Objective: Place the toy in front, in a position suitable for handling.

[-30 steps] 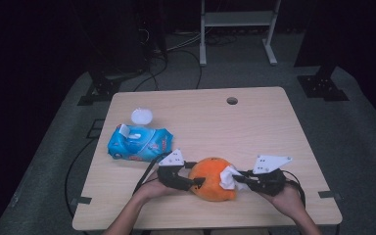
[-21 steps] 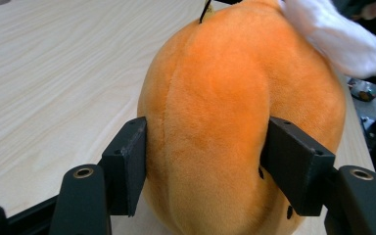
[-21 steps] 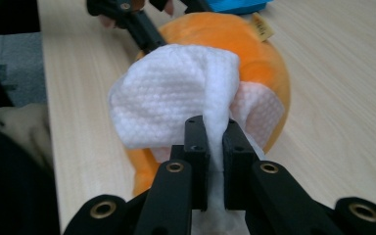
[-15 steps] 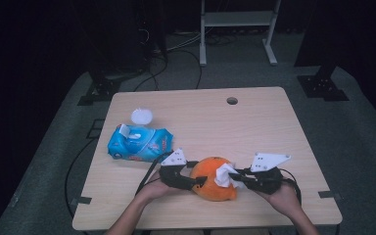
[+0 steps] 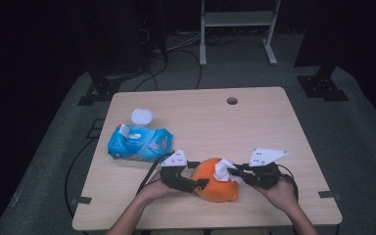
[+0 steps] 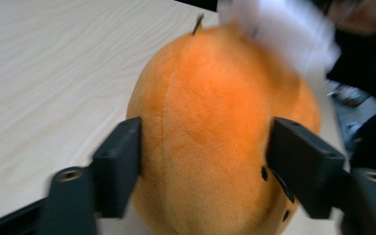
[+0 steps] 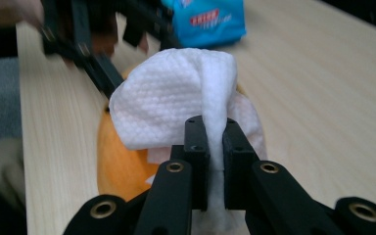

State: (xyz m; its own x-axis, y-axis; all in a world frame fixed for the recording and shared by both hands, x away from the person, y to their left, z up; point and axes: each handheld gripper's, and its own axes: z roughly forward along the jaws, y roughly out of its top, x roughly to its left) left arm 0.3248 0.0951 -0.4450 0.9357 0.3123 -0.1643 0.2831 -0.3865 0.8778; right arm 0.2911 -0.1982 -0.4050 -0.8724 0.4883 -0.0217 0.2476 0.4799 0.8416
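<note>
An orange plush ball (image 5: 215,188) sits near the table's front edge. My left gripper (image 5: 200,183) reaches in from its left with the plush (image 6: 215,137) between its jaws. The jaws have just been opening, but both pads (image 6: 120,161) still touch the fur. My right gripper (image 5: 236,172) comes in from the right, shut on a white wet wipe (image 7: 171,103). The wipe (image 5: 223,170) lies draped over the top of the plush (image 7: 122,161).
A blue pack of wipes (image 5: 139,143) lies at the left of the wooden table (image 5: 200,122), with a white round lid (image 5: 141,116) behind it. A cable hole (image 5: 232,101) is near the far edge. A metal rack (image 5: 237,24) stands beyond the table.
The right gripper with its wipe has edged slightly left over the plush. The left hand has kept still.
</note>
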